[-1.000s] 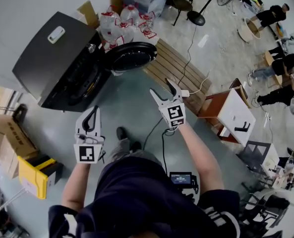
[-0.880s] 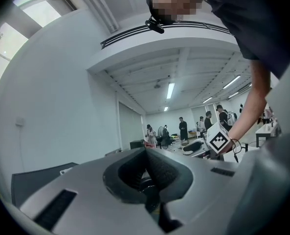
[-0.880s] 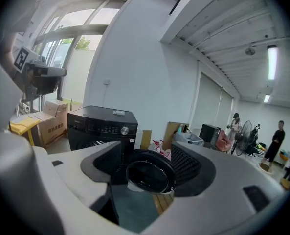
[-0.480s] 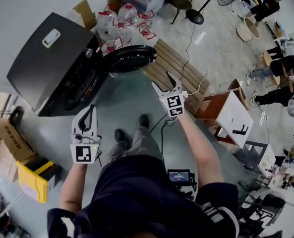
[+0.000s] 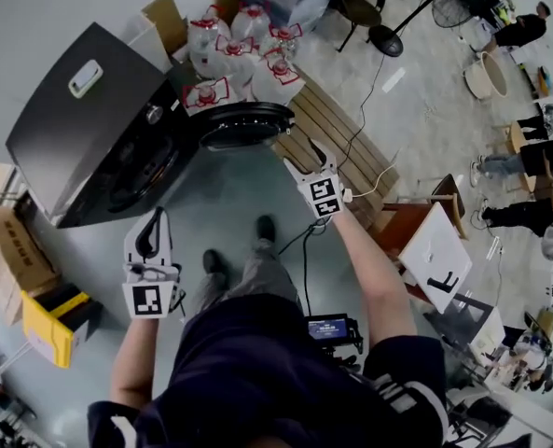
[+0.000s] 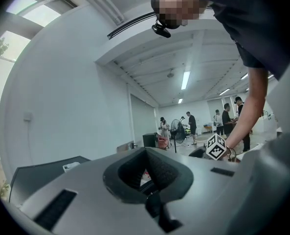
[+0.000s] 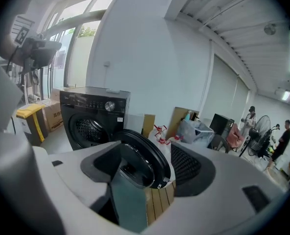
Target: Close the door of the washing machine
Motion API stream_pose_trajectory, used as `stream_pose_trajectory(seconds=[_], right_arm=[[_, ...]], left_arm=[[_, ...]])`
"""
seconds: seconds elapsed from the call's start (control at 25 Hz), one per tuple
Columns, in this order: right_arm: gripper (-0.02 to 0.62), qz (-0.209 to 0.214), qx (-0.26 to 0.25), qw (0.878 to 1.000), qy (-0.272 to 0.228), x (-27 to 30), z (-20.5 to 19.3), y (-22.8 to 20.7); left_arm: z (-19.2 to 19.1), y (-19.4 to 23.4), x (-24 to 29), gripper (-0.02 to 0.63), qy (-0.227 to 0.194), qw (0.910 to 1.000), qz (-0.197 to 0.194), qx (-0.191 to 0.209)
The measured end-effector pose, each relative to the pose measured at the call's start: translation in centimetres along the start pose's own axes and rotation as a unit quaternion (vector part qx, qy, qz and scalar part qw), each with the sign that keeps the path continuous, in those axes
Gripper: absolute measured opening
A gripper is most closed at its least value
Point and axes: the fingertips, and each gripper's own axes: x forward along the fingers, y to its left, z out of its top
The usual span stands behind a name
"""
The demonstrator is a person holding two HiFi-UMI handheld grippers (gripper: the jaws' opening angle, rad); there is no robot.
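Our right gripper (image 5: 306, 160), seen from the head, spreads its jaws wide and empty near the round door (image 5: 246, 124), which stands swung open right of the dark washing machine (image 5: 80, 129) at far left; our left gripper (image 5: 155, 217) is closed, well apart from both. Its own view shows jaws together on nothing. From the right gripper's view we see the open door (image 7: 140, 163) beyond the parted jaws, untouched.

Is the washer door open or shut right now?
Open. The door stands swung wide off the washing machine, leaving the drum opening exposed. The right gripper is close to it, not touching.
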Motion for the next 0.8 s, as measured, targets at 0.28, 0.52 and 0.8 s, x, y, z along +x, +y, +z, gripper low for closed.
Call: stream_pose_trajectory(seconds=[0.28,0.52,0.8], right_arm=[[0.330,0.059,-0.031,0.998,0.022,5.9,-4.0,-6.4],[0.310,0.103,-0.066,0.992,0.035,10.9,-7.0,-9.5],[0.310,0.139,-0.087,0.983,0.079,16.6,-12.4,-11.4]], left_arm=[[-0.7,-2.6,5.5,0.023,0.023,0.9982,0.055,-0.002],[-1.8,-3.6,8.1,0.023,0.041,0.9950,0.091,-0.003],[-4.5,-4.1,9.8,0.023,0.069,0.9937,0.088,0.001]])
